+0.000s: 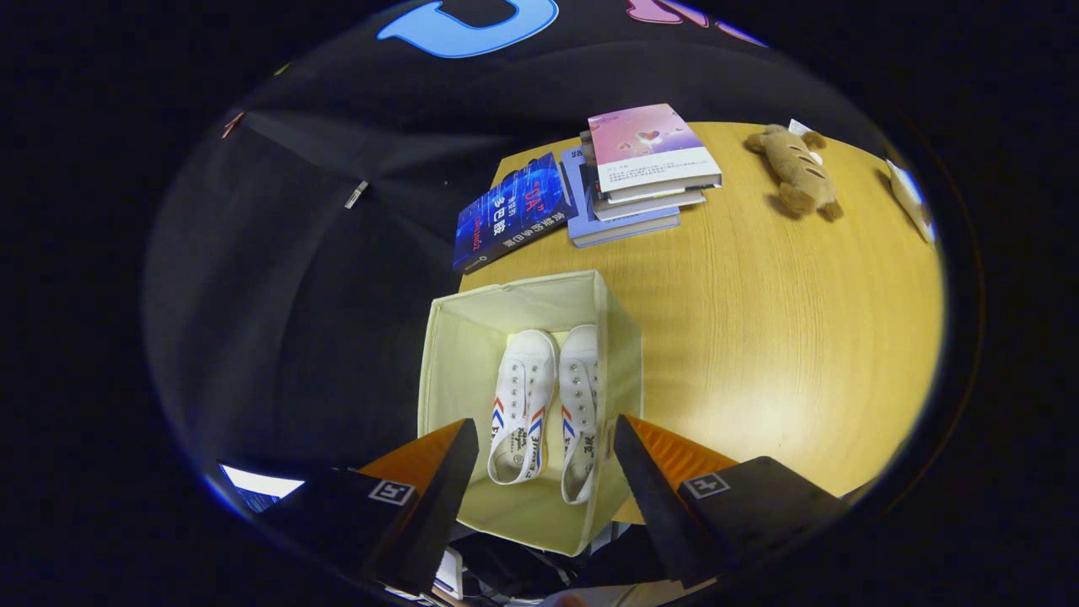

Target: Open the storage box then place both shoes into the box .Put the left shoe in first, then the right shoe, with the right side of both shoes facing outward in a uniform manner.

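The box (455, 371) is a pale cream fabric cube, open on top, sitting at the near left corner of the wooden table (775, 337). Both white shoes (548, 396) lie side by side inside, toes pointing far, with red and blue stripes. The gripper (546, 434) hovers above them, fingers spread wide, holding nothing. Stacked books (645, 169) and a plush toy (797, 173) sit at the far side.

Gripper (544, 438): two wedge-shaped jaws, black inner faces, ribbed orange outer faces; black mounts each bearing a white square marker.
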A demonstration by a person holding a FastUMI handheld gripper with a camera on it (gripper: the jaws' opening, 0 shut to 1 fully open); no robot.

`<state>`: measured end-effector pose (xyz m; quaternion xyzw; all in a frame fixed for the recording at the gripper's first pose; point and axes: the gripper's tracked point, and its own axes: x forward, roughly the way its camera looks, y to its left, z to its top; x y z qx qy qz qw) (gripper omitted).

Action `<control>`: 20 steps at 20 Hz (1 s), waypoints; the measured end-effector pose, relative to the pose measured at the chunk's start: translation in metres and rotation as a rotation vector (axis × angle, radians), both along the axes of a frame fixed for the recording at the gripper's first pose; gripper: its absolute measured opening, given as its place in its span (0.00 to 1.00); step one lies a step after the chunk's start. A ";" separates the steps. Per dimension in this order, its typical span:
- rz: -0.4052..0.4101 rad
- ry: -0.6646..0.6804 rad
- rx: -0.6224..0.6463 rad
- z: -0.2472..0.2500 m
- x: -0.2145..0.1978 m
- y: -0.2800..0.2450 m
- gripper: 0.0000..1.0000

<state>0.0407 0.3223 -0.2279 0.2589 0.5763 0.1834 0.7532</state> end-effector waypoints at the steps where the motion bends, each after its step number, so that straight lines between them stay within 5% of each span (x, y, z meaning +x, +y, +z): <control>1: -0.001 -0.015 0.002 0.003 -0.001 -0.004 0.99; 8: -0.090 -0.219 -0.042 0.023 0.009 -0.076 0.99; 20: -0.294 -0.593 -0.434 0.069 0.016 -0.304 0.98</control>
